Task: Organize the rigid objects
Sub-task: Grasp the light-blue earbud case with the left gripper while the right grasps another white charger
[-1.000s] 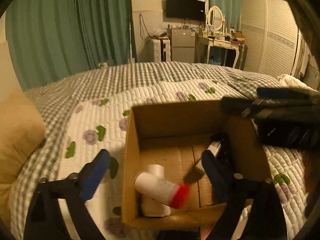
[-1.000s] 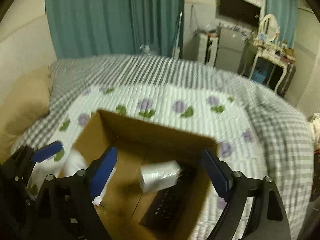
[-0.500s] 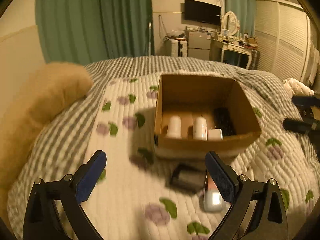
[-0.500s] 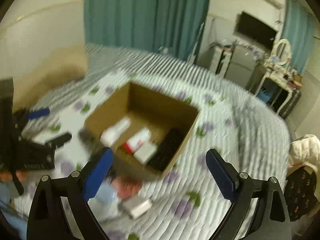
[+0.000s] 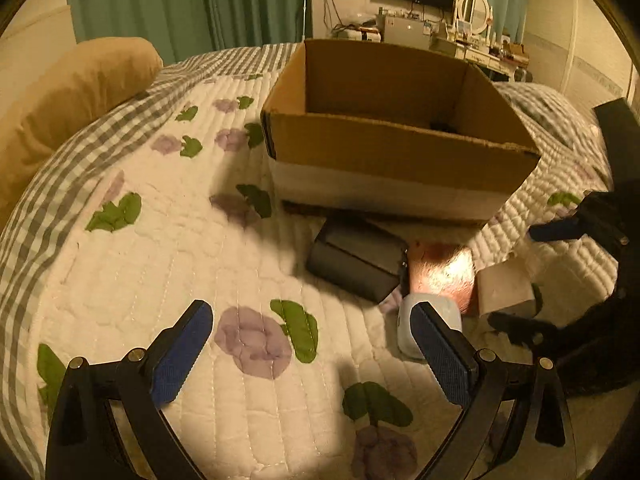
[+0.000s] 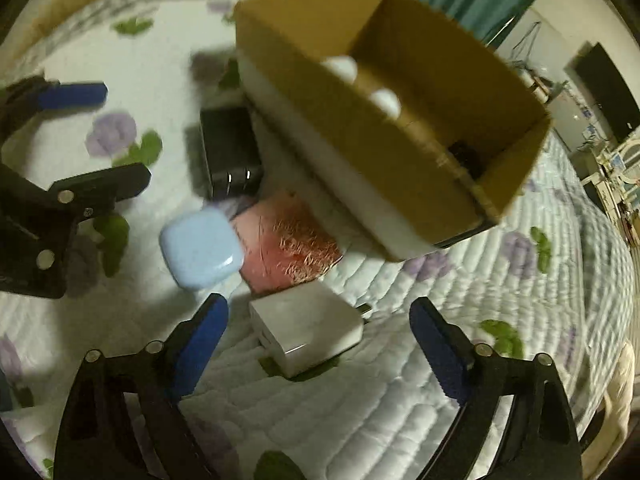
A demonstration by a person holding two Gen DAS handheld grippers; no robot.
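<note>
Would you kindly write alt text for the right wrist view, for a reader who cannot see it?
The open right gripper hangs over a white charger block lying on a floral quilt. Beyond the block lie a pale blue case, a pink packet and a black adapter, beside a cardboard box. The left gripper shows at the left edge.

L wrist cam sits low over the bed (image 5: 120, 264), looking level past its jaws at the box's (image 5: 400, 160) near wall; close. R wrist cam is higher, tilted down and rolled, nearer the items, box (image 6: 400, 152) upper right. Both share box, black case (image 5: 356, 260) (image 6: 230, 152), blue case (image 5: 430, 316) (image 6: 200, 248), pink packet (image 5: 444, 272) (image 6: 288, 240), white charger (image 5: 504, 290) (image 6: 308, 332).
</note>
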